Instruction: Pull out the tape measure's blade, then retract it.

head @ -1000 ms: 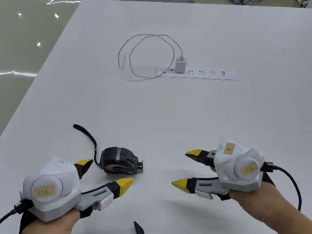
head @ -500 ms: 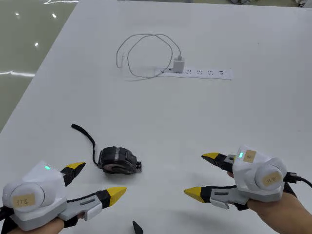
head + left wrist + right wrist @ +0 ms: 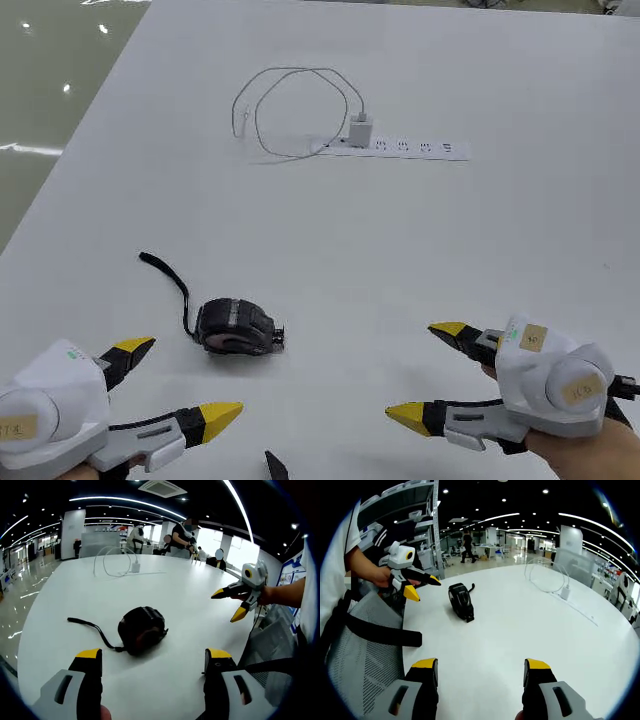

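Observation:
A black tape measure (image 3: 236,327) lies on the white table (image 3: 330,230), its black wrist strap (image 3: 168,278) trailing up and left, its blade fully in. My left gripper (image 3: 183,378) is open at the lower left, short of the case, which shows ahead of its jaws as the tape measure (image 3: 142,629). My right gripper (image 3: 432,370) is open at the lower right, well to the right of the case, seen far off as the tape measure (image 3: 461,601). Nothing is held. The right gripper (image 3: 233,603) and the left gripper (image 3: 422,587) appear in each other's views.
A white power strip (image 3: 405,149) with a plugged charger (image 3: 360,131) and looped white cable (image 3: 290,105) lies at the table's far side. The table's left edge (image 3: 70,150) drops to a shiny floor. People stand in the background beyond the table (image 3: 182,535).
Both grippers have drawn back toward me and away from the tape measure, the left one lower left, the right one lower right. The tape measure lies still; the head camera shifted slightly.

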A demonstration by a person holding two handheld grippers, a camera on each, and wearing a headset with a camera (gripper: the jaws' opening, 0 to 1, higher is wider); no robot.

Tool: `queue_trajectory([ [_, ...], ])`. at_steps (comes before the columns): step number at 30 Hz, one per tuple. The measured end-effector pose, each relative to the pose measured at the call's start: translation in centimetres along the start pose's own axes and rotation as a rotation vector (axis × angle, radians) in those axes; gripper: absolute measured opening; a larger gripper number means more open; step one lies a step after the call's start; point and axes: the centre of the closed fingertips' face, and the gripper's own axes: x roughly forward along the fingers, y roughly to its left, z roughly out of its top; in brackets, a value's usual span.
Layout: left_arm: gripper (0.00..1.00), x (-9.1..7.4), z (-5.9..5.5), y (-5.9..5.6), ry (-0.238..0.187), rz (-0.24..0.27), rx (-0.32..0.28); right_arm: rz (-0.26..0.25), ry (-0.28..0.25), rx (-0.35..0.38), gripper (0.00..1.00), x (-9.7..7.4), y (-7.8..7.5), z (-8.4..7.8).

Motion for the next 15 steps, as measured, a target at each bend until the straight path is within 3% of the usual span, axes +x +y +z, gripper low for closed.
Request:
queue_trajectory([
  [4,0.84,-0.3,-0.2,-0.1,0.000,-0.019,-0.016,0.010,-0.002,0.022,0.71,-0.4,0.4,-0.3],
  [15,0.87,-1.2,-1.2,0.0,0.032,-0.030,0.024,-0.001,0.020,0.029,0.77,-1.7,1.1,-1.6],
])
